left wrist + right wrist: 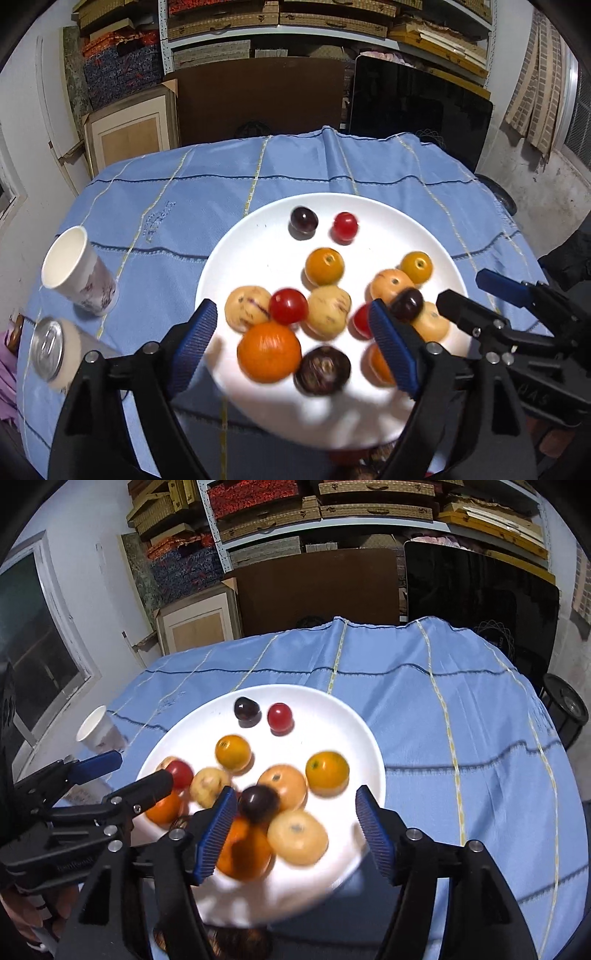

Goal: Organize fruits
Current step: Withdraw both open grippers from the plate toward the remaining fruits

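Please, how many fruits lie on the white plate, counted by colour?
Dark fruits: 3
Red fruits: 3, one half hidden
Orange or yellow fruits: 6
Pale speckled fruits: 2
Total: 14

Mixed round fruits [324, 266] lie loose on white plate [258, 229]

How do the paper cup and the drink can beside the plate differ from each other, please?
The paper cup is white with a faint printed pattern; the drink can has a silver metal top. The cup's mouth is open; the can's lid looks sealed. The cup stands farther back, the can nearer. Both sit on the blue cloth, left of the plate.
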{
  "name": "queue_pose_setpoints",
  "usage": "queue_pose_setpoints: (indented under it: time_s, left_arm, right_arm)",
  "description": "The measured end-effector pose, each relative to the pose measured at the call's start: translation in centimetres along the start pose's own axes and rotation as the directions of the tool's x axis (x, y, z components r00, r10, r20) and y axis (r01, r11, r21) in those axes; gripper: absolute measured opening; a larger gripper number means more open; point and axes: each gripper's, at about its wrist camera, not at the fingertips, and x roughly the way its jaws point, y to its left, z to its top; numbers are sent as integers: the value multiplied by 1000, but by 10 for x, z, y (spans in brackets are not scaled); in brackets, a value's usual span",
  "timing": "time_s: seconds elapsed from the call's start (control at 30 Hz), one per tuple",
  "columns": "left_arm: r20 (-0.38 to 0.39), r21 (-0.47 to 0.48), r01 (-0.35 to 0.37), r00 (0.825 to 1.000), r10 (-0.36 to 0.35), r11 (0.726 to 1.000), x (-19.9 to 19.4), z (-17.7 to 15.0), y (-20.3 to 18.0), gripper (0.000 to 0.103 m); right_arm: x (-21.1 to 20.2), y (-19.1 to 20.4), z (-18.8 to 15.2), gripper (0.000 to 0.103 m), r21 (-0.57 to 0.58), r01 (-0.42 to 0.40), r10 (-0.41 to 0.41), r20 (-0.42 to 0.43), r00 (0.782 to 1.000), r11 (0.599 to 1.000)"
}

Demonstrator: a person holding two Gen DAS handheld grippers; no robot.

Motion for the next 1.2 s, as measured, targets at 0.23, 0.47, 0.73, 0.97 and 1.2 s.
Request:
queue_pose_setpoints:
  time_s: [0.23, 0.47, 0.73, 0.97, 1.2]
  left_arm:
    - [4, 16, 29, 1000, -29, 999, -42, -44, -7, 86]
    - [7, 35, 16, 1000, -16, 999, -77, -93, -6, 87]
    - [-21, 0, 8, 1000, -8, 1000, -96, -144, 10, 88]
    - [-39, 9, -4, 999, 4, 1000, -102, -173, 20, 88]
    - [-48, 17, 5, 999, -4, 1000, -101, -181, 27, 88]
  right_arm:
    - [-46, 0, -41, 70, 29, -5, 5, 12, 1000, 1000]
    - [-82, 3, -86, 74, 45, 0, -1, 21, 1000, 999]
    - [-101, 25, -135, 74, -10, 8, -8, -4, 1000, 1000]
    - [-106, 52, -157, 74, -107, -2, -1, -25, 1000, 994]
    - [-90, 70, -162, 40, -173, -22, 7, -86, 996, 985]
